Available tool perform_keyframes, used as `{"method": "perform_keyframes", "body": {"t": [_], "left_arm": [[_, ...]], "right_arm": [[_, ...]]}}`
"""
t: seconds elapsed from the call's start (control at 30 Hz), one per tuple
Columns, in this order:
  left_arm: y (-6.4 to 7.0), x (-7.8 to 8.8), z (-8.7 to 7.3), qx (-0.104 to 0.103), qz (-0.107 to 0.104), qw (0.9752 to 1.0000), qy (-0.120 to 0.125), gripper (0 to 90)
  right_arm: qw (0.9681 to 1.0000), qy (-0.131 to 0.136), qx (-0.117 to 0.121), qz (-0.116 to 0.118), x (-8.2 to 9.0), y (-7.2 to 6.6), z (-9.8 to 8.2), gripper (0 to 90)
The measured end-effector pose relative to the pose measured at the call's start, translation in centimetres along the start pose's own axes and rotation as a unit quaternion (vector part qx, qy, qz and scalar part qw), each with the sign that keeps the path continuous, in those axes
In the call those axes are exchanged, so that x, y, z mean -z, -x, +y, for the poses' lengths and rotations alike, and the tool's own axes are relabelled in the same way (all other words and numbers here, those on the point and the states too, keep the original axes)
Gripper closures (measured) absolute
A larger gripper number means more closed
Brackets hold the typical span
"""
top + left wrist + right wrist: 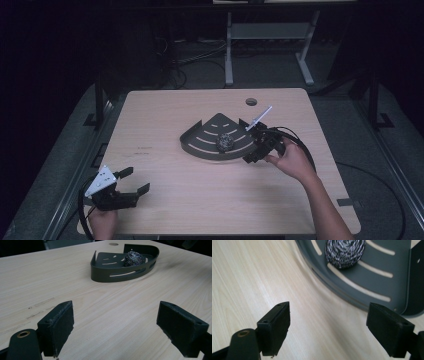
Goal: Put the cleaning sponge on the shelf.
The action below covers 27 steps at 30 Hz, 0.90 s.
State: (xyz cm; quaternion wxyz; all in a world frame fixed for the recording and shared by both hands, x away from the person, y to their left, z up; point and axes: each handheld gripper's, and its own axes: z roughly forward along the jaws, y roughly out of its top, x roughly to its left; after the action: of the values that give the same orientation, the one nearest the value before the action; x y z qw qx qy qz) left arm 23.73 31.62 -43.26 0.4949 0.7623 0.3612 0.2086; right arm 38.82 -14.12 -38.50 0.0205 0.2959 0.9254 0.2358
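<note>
Scourer: our steel wool ball (pixel 225 141) sits in the dark corner tray (pixel 200 145).
Right gripper (pixel 328 327): jaws apart, empty, beside our tray.
Left gripper (pixel 115 327): jaws apart, empty.

One scourer (pixel 224 141), one tray (pixel 200 145), two hand-held grippers.

The place looks like a lab or recording room set up for handling trials, not a home. A plain light-wood table (pixel 215 165) stands alone in a dark room, lit from above, with a round cable hole (pixel 251 102) near its far edge. Beyond the table, a grey metal frame on two legs (pixel 270 45) stands on a grey carpeted floor (pixel 200 70), and loose black cables (pixel 190 57) lie in a tangle beside that frame. On either side of the table, dark stands and rails (pixel 100 100) rise from the floor. A strip of tape (pixel 347 202) is stuck at the table's near right corner.
</note>
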Motion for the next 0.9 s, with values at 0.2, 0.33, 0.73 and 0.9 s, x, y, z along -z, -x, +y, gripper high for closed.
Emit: {"method": "perform_keyframes", "body": {"t": [0.2, 0.33, 0.73, 0.9], "left_arm": [[0.0, 0.0, 0.0, -0.002, 0.0, 1.0, -0.002, 13.7], [0.0, 0.0, 0.0, 0.0, 0.0, 1.0, -0.001, 13.7], [0.0, 0.0, 0.0, -0.002, 0.001, 1.0, -0.003, 13.7], [0.1, -0.1, 0.0, -0.004, 0.001, 1.0, -0.004, 13.7]], "right_arm": [[1.0, 0.001, -0.007, -0.002, -0.1, -0.1, -1.4, 18.7], [0.9999, 0.0, -0.01, -0.002, -0.2, -0.2, -2.5, 18.8], [0.9997, 0.004, -0.023, -0.001, -0.2, -0.9, -5.9, 19.1], [0.9995, 0.009, -0.03, 0.0, -0.3, -1.0, -7.1, 19.1]]}}
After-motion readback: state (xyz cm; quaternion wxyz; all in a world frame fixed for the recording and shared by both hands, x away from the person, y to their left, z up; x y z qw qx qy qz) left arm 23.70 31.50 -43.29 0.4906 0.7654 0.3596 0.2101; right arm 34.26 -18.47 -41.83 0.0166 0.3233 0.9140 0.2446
